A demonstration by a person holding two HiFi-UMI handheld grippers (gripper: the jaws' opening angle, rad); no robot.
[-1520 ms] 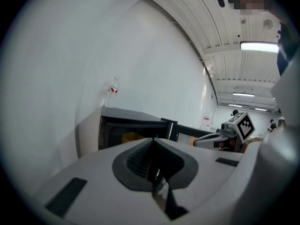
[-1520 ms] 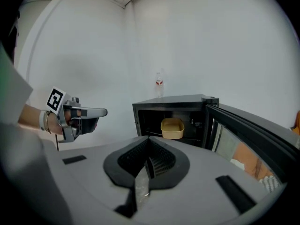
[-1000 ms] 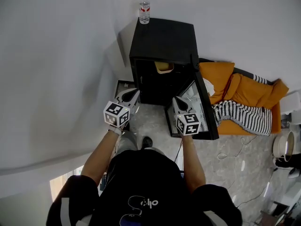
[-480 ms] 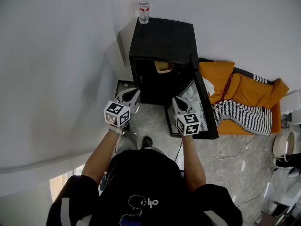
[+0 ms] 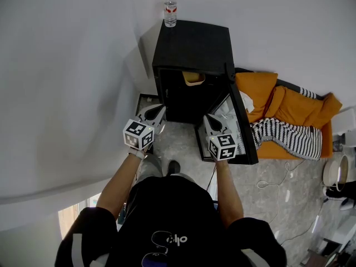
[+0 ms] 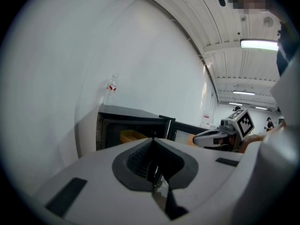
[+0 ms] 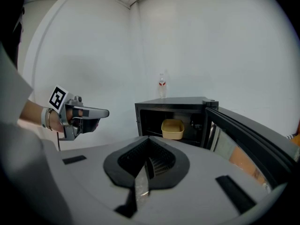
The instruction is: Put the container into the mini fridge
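A black mini fridge (image 5: 192, 49) stands against the white wall with its door (image 5: 242, 128) swung open to the right. A yellow container (image 5: 194, 79) sits on a shelf inside it; the right gripper view shows the container (image 7: 172, 128) well within the fridge (image 7: 187, 106). My left gripper (image 5: 159, 109) hovers in front of the fridge's lower left, shut and empty. My right gripper (image 5: 207, 118) hangs just inside the open door, also shut with nothing in it. Each gripper is a little short of the fridge opening.
A water bottle (image 5: 171, 12) stands on the fridge's top back left corner. An orange sofa (image 5: 295, 113) with a striped blanket (image 5: 283, 133) lies right of the door. Cables (image 5: 275, 182) trail on the floor. A dark flat box (image 5: 143, 100) sits by the fridge's left foot.
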